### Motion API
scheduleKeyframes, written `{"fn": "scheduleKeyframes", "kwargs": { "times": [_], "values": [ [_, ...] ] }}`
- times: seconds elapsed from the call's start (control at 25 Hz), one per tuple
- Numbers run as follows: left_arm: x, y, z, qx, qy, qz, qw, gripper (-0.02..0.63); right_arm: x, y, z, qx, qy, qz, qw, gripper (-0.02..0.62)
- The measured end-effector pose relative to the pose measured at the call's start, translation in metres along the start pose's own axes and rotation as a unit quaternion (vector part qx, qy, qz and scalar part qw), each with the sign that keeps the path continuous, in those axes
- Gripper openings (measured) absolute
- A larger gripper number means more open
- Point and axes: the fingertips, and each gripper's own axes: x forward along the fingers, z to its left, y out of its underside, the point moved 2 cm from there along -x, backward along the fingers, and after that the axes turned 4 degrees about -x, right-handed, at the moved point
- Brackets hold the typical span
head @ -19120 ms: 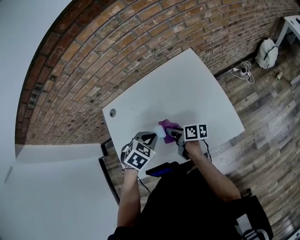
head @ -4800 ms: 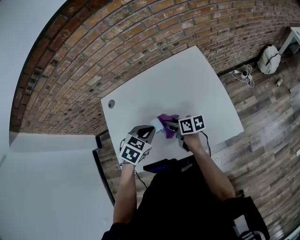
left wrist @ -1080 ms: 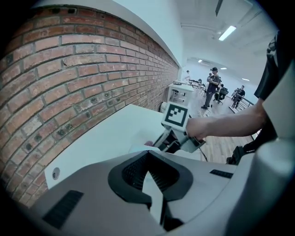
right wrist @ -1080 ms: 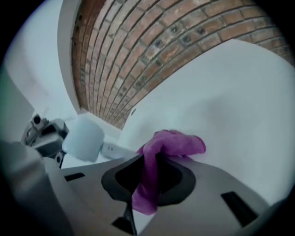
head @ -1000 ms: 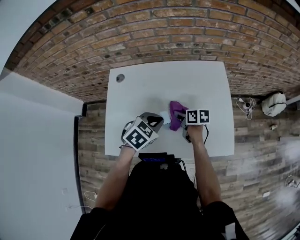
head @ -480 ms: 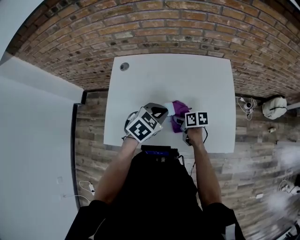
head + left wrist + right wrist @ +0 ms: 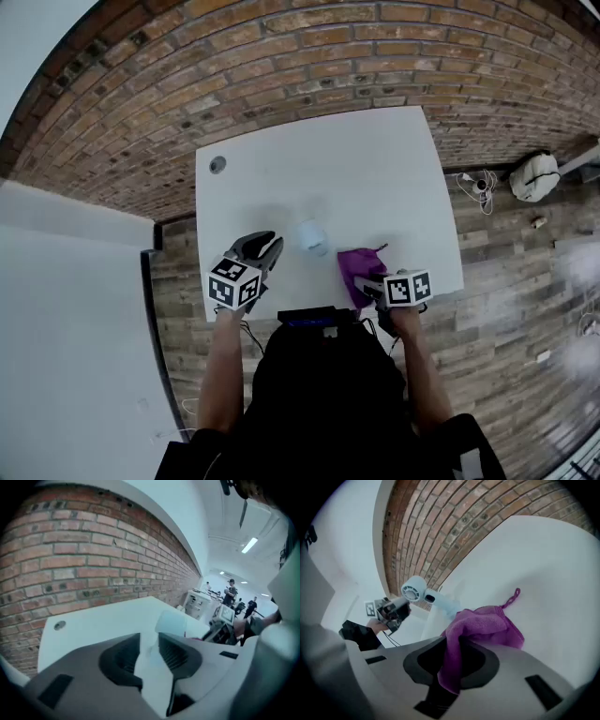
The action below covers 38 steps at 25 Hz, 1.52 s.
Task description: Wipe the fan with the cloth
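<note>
cloth (image 7: 487, 626) pinched between right fingers (image 7: 482, 662); fan (image 7: 416, 591) apart

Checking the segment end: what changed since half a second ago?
Left gripper let go of the fan and drew back to its left, jaws opening, empty. Right gripper carried the cloth off to the fan's right. Cloth grip unchanged; fan rests on the table.

The person wears a black top (image 7: 323, 394). The grey left gripper (image 7: 269, 245), its empty jaws opening, and the grey right gripper (image 7: 364, 281) each carry a white cube with black squares.
</note>
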Motion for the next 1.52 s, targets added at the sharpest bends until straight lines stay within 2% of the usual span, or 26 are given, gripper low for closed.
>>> {"fn": "scheduleKeyframes", "kwargs": {
  "times": [0.04,0.16,0.28,0.36,0.4,0.44,0.48,0.52,0.56,0.6,0.64,0.68,0.72,0.76,0.8,0.84,0.92,1.04,1.08,1.12,1.2,1.32,1.4,1.48,1.52],
  "values": [
    [0.013,0.017,0.0,0.012,0.014,0.027,0.9995,0.157,-0.008,0.0,-0.002,0.007,0.001,-0.014,1.0,0.066],
    [0.061,0.051,-0.013,0.069,0.051,0.083,0.9928,0.244,-0.028,-0.005,-0.005,0.011,0.012,-0.047,0.999,0.066],
    [0.103,0.056,-0.026,0.11,0.063,0.083,0.9884,0.255,-0.043,-0.006,-0.004,0.017,0.017,-0.074,0.997,0.066],
    [0.12,0.055,-0.029,0.112,0.054,0.074,0.9895,0.253,-0.054,-0.003,-0.003,0.021,0.019,-0.088,0.996,0.065],
    [0.123,0.053,-0.03,0.095,0.048,0.068,0.992,0.213,-0.059,0.0,-0.002,0.023,0.018,-0.094,0.995,0.066],
    [0.122,0.05,-0.03,0.059,0.047,0.056,0.9956,0.179,-0.064,0.003,-0.002,0.025,0.015,-0.099,0.995,0.065],
    [0.116,0.043,-0.031,-0.004,0.057,0.03,0.9979,0.172,-0.069,0.007,-0.002,0.029,0.011,-0.107,0.994,0.066],
    [0.106,0.032,-0.032,-0.094,0.084,-0.016,0.9919,0.169,-0.074,0.01,-0.003,0.036,0.004,-0.118,0.992,0.066],
    [0.091,0.018,-0.034,-0.204,0.127,-0.079,0.9676,0.167,-0.079,0.012,-0.005,0.047,-0.003,-0.132,0.99,0.066],
    [0.074,0.004,-0.036,-0.313,0.181,-0.149,0.9204,0.164,-0.085,0.012,-0.008,0.061,-0.008,-0.147,0.987,0.066],
    [0.054,-0.011,-0.039,-0.402,0.234,-0.215,0.8589,0.163,-0.09,0.011,-0.01,0.075,-0.011,-0.165,0.983,0.066],
    [0.033,-0.023,-0.043,-0.458,0.276,-0.271,0.8004,0.162,-0.095,0.008,-0.011,0.087,-0.012,-0.183,0.979,0.066],
    [0.012,-0.033,-0.046,-0.485,0.306,-0.313,0.7567,0.161,-0.1,0.0,-0.009,0.091,-0.015,-0.202,0.975,0.066],
    [-0.006,-0.043,-0.049,-0.494,0.327,-0.343,0.7292,0.161,-0.104,-0.013,0.0,0.084,-0.022,-0.221,0.971,0.065],
    [-0.022,-0.052,-0.054,-0.492,0.342,-0.362,0.7137,0.161,-0.108,-0.032,0.016,0.065,-0.037,-0.237,0.969,0.065],
    [-0.036,-0.06,-0.058,-0.487,0.353,-0.375,0.705,0.161,-0.111,-0.053,0.04,0.032,-0.059,-0.252,0.965,0.064],
    [-0.059,-0.071,-0.071,-0.474,0.372,-0.389,0.697,0.161,-0.12,-0.091,0.113,-0.061,-0.118,-0.273,0.953,0.065],
    [-0.088,-0.082,-0.092,-0.445,0.403,-0.4,0.6921,0.161,-0.135,-0.121,0.237,-0.217,-0.199,-0.293,0.91,0.064],
    [-0.098,-0.087,-0.1,-0.438,0.416,-0.406,0.686,0.161,-0.136,-0.122,0.269,-0.259,-0.209,-0.291,0.897,0.065],
    [-0.107,-0.091,-0.107,-0.433,0.429,-0.415,0.6761,0.161,-0.134,-0.119,0.292,-0.293,-0.206,-0.284,0.889,0.065],
    [-0.127,-0.094,-0.118,-0.428,0.448,-0.43,0.6571,0.161,-0.126,-0.11,0.315,-0.343,-0.17,-0.274,0.882,0.066],
    [-0.153,-0.079,-0.126,-0.424,0.457,-0.435,0.6499,0.161,-0.123,-0.089,0.332,-0.385,-0.12,-0.271,0.874,0.066],
    [-0.171,-0.061,-0.13,-0.431,0.465,-0.443,0.634,0.161,-0.119,-0.07,0.341,-0.407,-0.099,-0.263,0.869,0.066],
    [-0.19,-0.042,-0.134,-0.437,0.477,-0.453,0.614,0.161,-0.113,-0.052,0.34,-0.409,-0.074,-0.255,0.873,0.066],
    [-0.198,-0.032,-0.138,-0.436,0.482,-0.455,0.6085,0.161,-0.111,-0.043,0.331,-0.4,-0.052,-0.247,0.881,0.066]
  ]
}}
